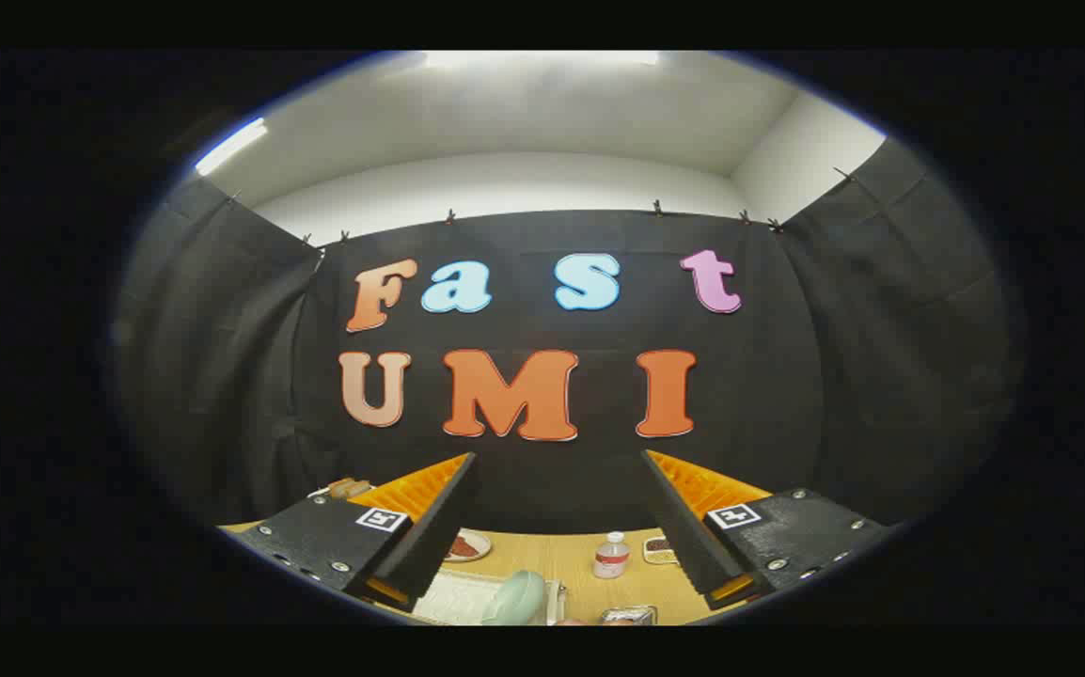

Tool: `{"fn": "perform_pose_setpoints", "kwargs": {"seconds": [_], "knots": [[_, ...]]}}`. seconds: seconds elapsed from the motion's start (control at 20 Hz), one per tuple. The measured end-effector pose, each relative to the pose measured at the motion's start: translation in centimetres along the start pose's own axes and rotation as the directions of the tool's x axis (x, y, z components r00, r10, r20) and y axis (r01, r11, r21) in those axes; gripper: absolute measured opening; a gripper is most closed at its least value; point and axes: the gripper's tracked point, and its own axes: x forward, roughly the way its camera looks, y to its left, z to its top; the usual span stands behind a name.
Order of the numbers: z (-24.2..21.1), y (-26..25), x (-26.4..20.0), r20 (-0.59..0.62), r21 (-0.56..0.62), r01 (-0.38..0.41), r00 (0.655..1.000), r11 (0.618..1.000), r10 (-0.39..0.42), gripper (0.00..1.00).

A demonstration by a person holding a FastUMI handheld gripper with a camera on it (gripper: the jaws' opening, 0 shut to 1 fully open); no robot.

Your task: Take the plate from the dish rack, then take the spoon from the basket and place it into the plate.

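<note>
Claw (559,470) spread wide, holding nothing, raised above counter (566,555). Pale green plate (514,599) in rack (453,597) below; bottle (611,555) beyond.

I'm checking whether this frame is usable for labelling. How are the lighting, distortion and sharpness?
Gripper view: strong fisheye bending, so the wall edges curve; bright ceiling lights wash out, while the table is evenly lit. The bottle and pale green plate look small and soft. The gripper is open, with nothing between its fingers.

One plate (516,598), one bottle (611,555), two small dishes (467,545).
</note>
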Motion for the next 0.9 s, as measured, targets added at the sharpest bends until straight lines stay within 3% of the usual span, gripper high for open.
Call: {"fn": "perform_pose_setpoints", "kwargs": {"seconds": [0.6,0.9], "knots": [[2.2,1.3,-0.4,-0.009,0.022,-0.067,0.998,0.998,0.067,1.00],[-1.1,1.9,0.1,-0.119,0.052,-0.074,0.990,0.996,0.080,1.00]]}}
